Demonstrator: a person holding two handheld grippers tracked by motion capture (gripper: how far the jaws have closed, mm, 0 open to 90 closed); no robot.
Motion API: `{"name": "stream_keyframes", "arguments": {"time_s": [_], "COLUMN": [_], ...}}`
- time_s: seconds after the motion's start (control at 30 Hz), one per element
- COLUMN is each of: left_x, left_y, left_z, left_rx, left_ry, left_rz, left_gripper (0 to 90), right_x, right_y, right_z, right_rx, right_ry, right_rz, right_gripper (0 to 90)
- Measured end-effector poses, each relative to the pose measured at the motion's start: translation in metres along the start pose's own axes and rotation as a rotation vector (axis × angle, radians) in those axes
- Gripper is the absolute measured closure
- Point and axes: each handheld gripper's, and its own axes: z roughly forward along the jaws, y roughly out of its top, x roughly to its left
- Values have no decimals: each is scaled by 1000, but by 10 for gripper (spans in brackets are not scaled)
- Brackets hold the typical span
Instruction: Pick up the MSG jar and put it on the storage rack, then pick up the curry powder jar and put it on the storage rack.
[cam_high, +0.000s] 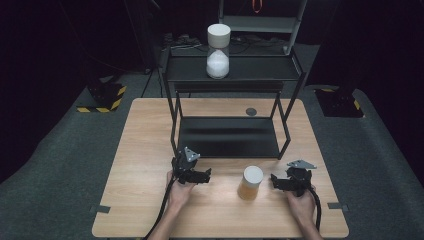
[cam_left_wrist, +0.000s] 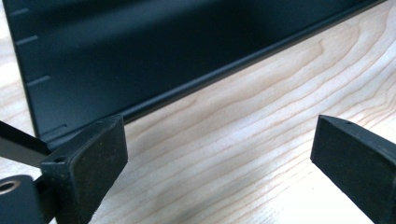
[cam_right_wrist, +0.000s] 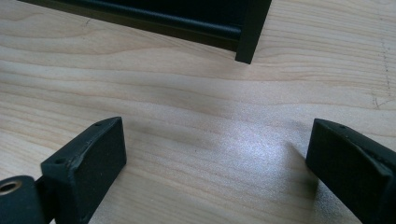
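A small jar (cam_high: 250, 183) with a white lid and amber contents stands on the wooden table (cam_high: 145, 150) near its front edge. My left gripper (cam_high: 191, 172) sits to the jar's left, just in front of the black rack's lower plate (cam_high: 227, 137). Its jaws are open, and in the left gripper view (cam_left_wrist: 219, 154) bare wood lies between them. My right gripper (cam_high: 290, 182) rests to the jar's right, apart from it. It is open too, with nothing between its jaws in the right gripper view (cam_right_wrist: 217, 156).
A black two-level metal rack stands mid-table, and on its upper shelf (cam_high: 260, 67) stands a clear hourglass-shaped vessel (cam_high: 218, 51) with a white top and white contents. The lower plate (cam_left_wrist: 140, 46) is close ahead of the left jaws. A rack leg (cam_right_wrist: 250, 32) stands ahead of the right jaws.
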Motion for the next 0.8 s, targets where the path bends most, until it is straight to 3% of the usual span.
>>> {"name": "stream_keyframes", "arguments": {"time_s": [0.27, 0.4, 0.47, 0.8], "left_x": [-4, -3, -4, -6], "left_y": [-9, -16, -24, -25], "left_z": [7, 11, 12, 11], "left_rx": [21, 37, 23, 22], "left_ry": [19, 30, 35, 45], "left_rz": [12, -3, 3, -6], "left_gripper": [39, 38, 35, 39], "right_x": [-3, -8, -13, -28], "right_y": [0, 0, -2, -13], "right_z": [0, -2, -5, -19], "right_rx": [3, 4, -10, -38], "right_ry": [11, 34, 61, 188], "right_rz": [-11, -15, -19, -48], "right_gripper": [39, 27, 24, 0]}}
